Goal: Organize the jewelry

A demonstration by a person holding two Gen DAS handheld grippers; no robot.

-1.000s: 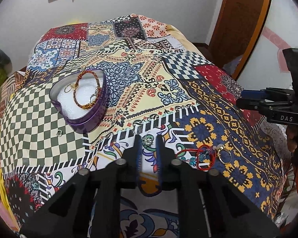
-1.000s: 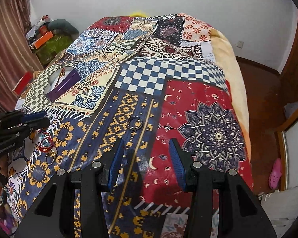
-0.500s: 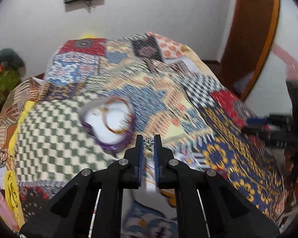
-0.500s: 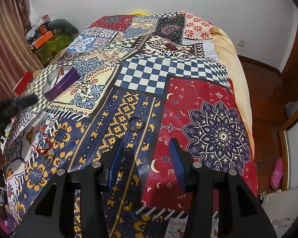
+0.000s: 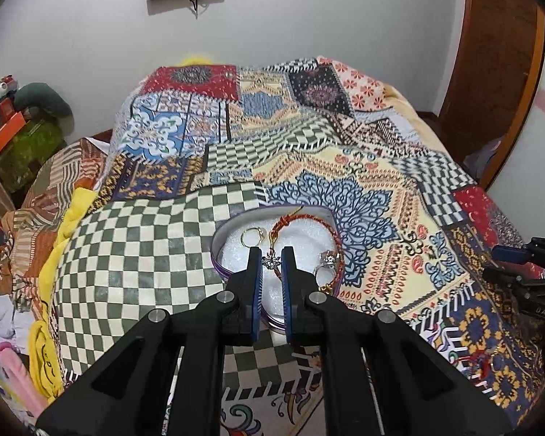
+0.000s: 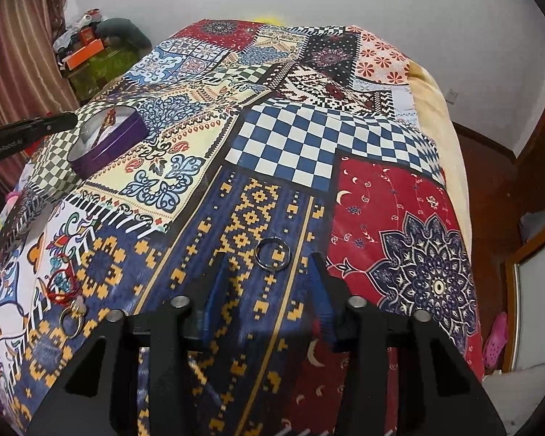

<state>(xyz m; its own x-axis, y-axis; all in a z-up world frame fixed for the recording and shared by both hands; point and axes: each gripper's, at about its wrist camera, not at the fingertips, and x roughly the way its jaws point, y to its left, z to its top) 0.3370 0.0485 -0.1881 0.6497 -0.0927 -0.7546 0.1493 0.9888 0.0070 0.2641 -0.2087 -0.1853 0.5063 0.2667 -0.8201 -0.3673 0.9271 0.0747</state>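
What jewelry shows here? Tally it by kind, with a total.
Rings: 4 (gold ring, silver ring in the tin; dark ring, small ring on the bedspread)
Bracelets: 2 (braided bracelet in the tin, red bracelet on the bedspread)
Star charm: 1, in the left gripper
Total: 7

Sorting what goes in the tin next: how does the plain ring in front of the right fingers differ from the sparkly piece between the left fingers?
The dark ring is a smooth bare band; the sparkly piece is star-shaped with stones. The ring lies flat on the bedspread, unheld; the piece is pinched over the purple tin. The right gripper is closing with nothing gripped; the left gripper is shut. Both are small metal jewelry.
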